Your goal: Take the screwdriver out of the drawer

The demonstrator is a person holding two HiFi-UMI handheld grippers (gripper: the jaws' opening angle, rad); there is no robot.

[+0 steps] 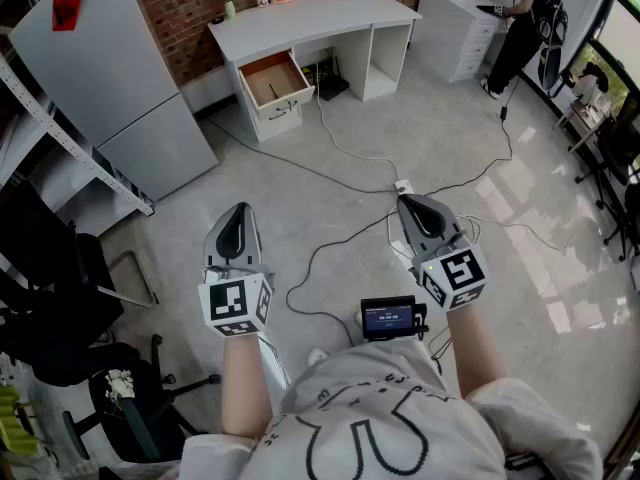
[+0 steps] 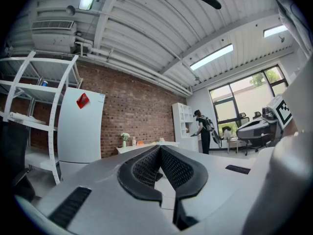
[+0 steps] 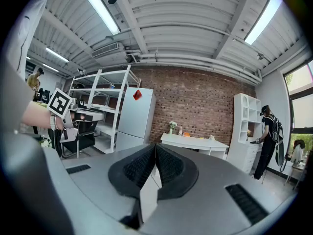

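Observation:
A white desk (image 1: 310, 16) stands far ahead against the brick wall, with its top left drawer (image 1: 276, 81) pulled open. The drawer shows a brown wooden inside; I cannot make out a screwdriver in it from here. My left gripper (image 1: 240, 211) is held out low at the left, shut and empty. My right gripper (image 1: 410, 203) is held out at the right, also shut with nothing in it. Both hover over the grey floor, well short of the desk. The left gripper (image 2: 160, 148) and the right gripper (image 3: 155, 146) each show their jaws touching at the tips, and the desk (image 3: 195, 141) is small in the distance.
A grey fridge (image 1: 110, 68) stands left of the desk. Black cables (image 1: 350, 158) and a power strip (image 1: 403, 186) lie on the floor between me and the desk. Black chairs (image 1: 50, 298) and a metal rack (image 1: 70, 148) crowd the left. A person (image 1: 525, 18) stands at white shelves, far right.

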